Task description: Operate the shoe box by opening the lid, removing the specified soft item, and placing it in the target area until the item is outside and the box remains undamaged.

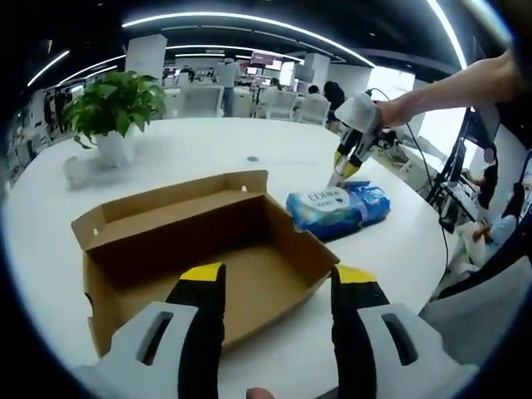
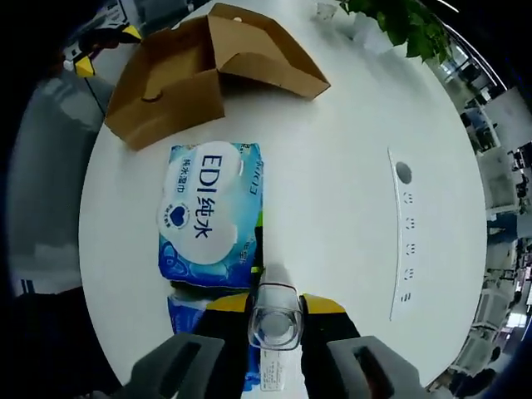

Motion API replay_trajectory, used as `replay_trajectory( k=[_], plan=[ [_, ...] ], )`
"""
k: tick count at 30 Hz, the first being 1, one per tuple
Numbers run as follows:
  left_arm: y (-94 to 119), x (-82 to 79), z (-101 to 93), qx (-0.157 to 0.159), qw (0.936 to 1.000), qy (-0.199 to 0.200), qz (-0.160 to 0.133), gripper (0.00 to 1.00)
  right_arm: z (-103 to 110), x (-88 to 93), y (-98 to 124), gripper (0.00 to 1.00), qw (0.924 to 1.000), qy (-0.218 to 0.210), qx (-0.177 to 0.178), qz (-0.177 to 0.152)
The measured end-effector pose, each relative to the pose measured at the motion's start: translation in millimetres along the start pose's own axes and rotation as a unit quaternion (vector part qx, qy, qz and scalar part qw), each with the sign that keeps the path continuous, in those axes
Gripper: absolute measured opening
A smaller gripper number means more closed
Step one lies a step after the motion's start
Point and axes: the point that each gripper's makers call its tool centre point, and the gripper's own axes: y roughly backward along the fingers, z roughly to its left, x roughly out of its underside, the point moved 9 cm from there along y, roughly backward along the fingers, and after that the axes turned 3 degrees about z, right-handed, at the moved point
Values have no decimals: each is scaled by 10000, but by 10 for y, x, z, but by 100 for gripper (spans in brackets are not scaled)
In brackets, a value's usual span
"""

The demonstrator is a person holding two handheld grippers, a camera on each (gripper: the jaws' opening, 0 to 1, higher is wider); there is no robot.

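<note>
The white round tabletop (image 1: 208, 150) carries everything, and it has been left mostly bare on the far side. The open cardboard shoe box (image 1: 199, 249) sits near its front edge with the lid (image 1: 166, 204) folded back upright, so that the interior is exposed; the box is seen empty and shows no visible damage. The blue pack of wet wipes (image 2: 212, 212), taken as the soft item, is laid flat on the tabletop just beside the box, outside it. The left tool (image 1: 278, 287) is held spread over the near wall of the box, gripping nothing, probably to steady the box if needed. The right tool (image 2: 274, 303) is poised over the pack's end; whether it is pinching the wrapper cannot be told. A potted plant (image 1: 112, 108) stands well apart.
</note>
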Motion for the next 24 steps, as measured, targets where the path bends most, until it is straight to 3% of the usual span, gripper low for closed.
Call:
replay_trajectory(
  k=[24],
  plan=[
    [-8, 10, 28, -18, 10000, 53, 2, 49, -91, -17, -44, 19, 9993, 279, -82, 217]
  ],
)
